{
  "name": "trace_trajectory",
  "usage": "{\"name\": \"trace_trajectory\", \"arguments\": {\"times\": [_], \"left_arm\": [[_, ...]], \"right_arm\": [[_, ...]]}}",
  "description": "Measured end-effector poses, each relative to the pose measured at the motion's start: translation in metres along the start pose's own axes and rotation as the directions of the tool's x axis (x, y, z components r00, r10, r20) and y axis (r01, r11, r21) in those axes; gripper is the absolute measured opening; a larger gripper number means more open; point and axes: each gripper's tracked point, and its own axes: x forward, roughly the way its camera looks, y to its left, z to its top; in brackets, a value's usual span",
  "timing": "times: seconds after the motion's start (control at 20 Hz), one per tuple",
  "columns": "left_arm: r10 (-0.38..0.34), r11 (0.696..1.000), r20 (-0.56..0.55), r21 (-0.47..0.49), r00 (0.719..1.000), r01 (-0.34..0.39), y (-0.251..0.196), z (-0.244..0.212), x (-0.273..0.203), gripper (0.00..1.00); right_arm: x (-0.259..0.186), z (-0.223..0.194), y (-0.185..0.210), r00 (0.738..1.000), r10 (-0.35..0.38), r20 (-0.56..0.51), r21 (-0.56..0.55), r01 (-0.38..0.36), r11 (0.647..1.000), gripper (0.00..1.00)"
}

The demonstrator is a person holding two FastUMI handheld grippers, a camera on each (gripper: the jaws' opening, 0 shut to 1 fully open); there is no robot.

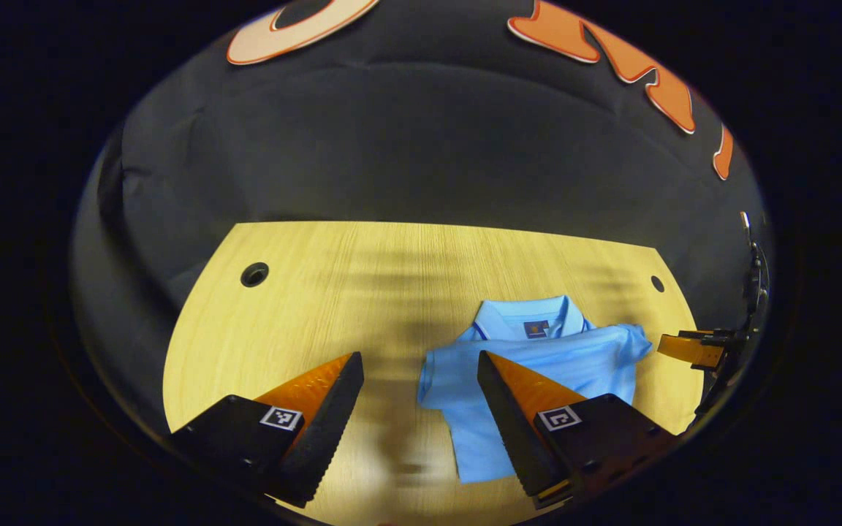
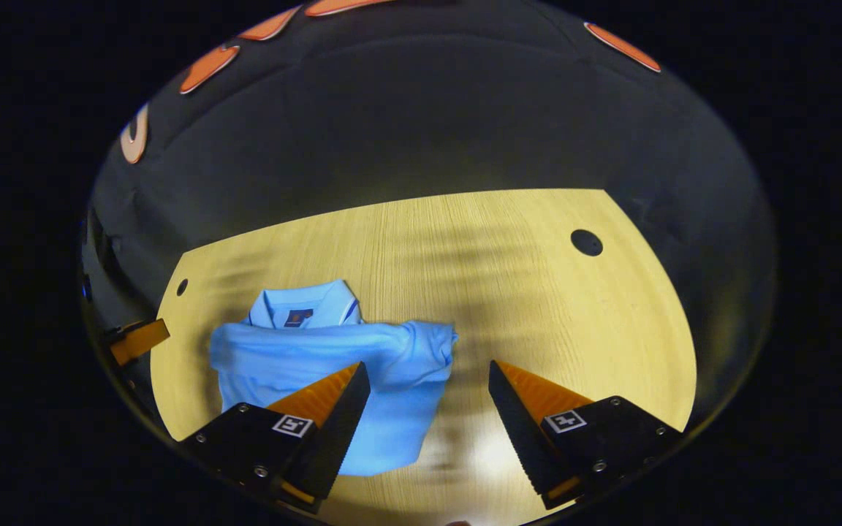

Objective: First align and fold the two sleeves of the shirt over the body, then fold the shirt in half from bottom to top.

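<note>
We see a light blue shirt [image 1: 538, 380] lying flat on a wooden table [image 1: 304, 321], collar toward the booth's dark cloth wall [image 1: 406, 146]. Both sleeves [image 2: 333, 351] lie folded across the chest as one band just below the collar [image 2: 304, 303]; the lower body is still unfolded. A small dark label [image 1: 536, 329] sits inside the collar, too small for us to read.

In the left gripper view, the left gripper [image 1: 421, 380] hangs above the table with jaws spread and nothing between them; one finger [image 1: 523, 409] overlaps the shirt's near edge. The right gripper [image 1: 691, 349] appears at the far edge, just beside the shirt.

In the right gripper view, the right gripper [image 2: 428, 391] likewise stands wide apart and unladen; whether it touches the cloth we cannot tell. Two round holes [image 2: 586, 242] pierce the tabletop near its back corners.
</note>
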Motion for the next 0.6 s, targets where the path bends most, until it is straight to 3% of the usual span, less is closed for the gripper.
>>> {"name": "trace_trajectory", "arguments": {"times": [0.3, 0.6], "left_arm": [[-0.013, 1.0, 0.093, 0.02, 0.996, 0.011, 0.004, -0.024, -0.094, 1.0], [-0.017, 0.999, 0.192, 0.052, 0.981, 0.007, 0.007, -0.061, -0.193, 1.0]], "right_arm": [[-0.097, -0.033, 0.009, 0.993, -0.023, 0.115, -0.067, 0.031, 0.997, 0.99], [-0.182, -0.082, 0.011, 0.977, -0.032, 0.213, -0.038, 0.041, 0.998, 0.99]]}}
